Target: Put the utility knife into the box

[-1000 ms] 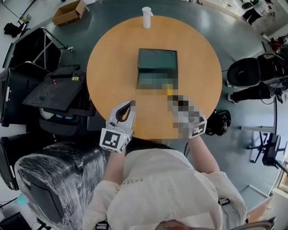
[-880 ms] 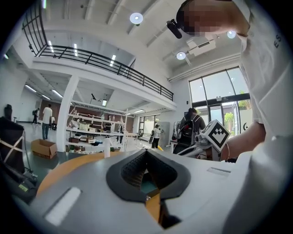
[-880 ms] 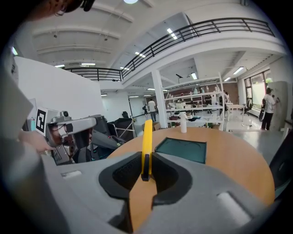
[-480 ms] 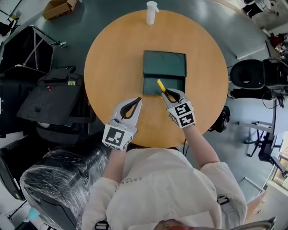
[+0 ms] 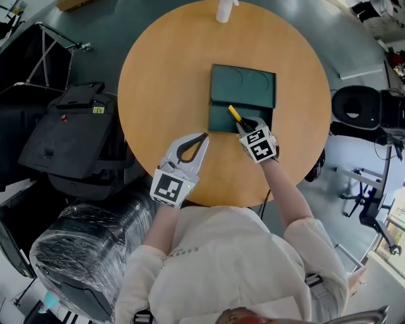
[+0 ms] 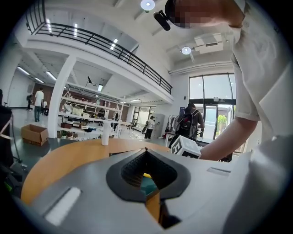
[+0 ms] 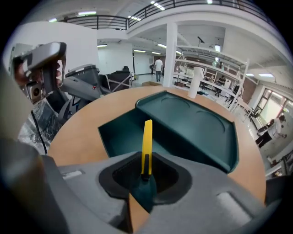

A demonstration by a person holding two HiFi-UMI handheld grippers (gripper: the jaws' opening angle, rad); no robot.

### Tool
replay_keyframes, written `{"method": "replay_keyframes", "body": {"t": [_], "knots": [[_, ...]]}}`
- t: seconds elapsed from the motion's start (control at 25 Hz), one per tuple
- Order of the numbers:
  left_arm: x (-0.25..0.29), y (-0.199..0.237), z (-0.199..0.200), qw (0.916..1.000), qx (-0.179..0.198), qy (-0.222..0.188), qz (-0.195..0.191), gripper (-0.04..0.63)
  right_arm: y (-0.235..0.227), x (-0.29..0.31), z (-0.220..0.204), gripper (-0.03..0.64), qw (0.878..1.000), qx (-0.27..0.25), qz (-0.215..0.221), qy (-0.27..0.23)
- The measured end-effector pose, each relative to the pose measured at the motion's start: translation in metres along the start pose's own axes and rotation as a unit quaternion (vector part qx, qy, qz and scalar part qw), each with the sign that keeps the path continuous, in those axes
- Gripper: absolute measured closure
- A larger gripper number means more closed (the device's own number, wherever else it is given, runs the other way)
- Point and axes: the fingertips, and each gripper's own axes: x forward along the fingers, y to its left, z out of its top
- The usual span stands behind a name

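- at the middle of the round wooden desk (image 5: 158, 88) lies a dark green box (image 5: 219, 118), opened, with its lid (image 5: 253, 85) folded back flat on the far side.
- the right gripper (image 5: 244, 126) is clenched on the utility knife (image 5: 235, 114); in the right gripper view the yellow handle stands straight out from between the two jaws.
- the utility knife is over the open tray of the box, near its front edge, slanting toward the far left; whether its tip touches the tray floor cannot be told.
- the marker cube (image 5: 261, 145) of the right gripper sits over the front rim of the box, and the person's bare forearm runs back from it.
- the left gripper (image 5: 202, 137) hovers over bare desk, to the near left of the box and apart from it; its jaw tips are together and nothing is between them.
- through the loop of the left jaws, in the left gripper view, a bit of green box and yellow handle shows beyond.
- a white bottle (image 5: 224, 9) stands upright at the far edge of the desk, well apart from the box.
- off the desk, on the left, a black case (image 5: 69, 136) sits on a stand, and a chair wrapped in clear plastic (image 5: 82, 253) is beside the person.
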Motion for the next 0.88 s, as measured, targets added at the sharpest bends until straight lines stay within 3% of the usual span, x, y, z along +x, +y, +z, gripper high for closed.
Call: {"method": "replay_keyframes", "body": {"t": [0.16,0.6,0.88], "knots": [[0.005,0.006,-0.005,0.9999,-0.009,0.006,0.0,0.578,0.003,0.005,-0.001,0.558,0.999,-0.011,0.027,0.043],[0.009,0.007,-0.01,0.9996,-0.025,0.007,0.005,0.577,-0.001,0.028,-0.006,0.558,0.993,-0.034,0.061,0.098],[0.001,0.014,-0.014,0.9992,-0.029,0.014,0.025,0.578,-0.009,0.039,-0.014,0.548,0.992,-0.033,0.06,0.105]]}}
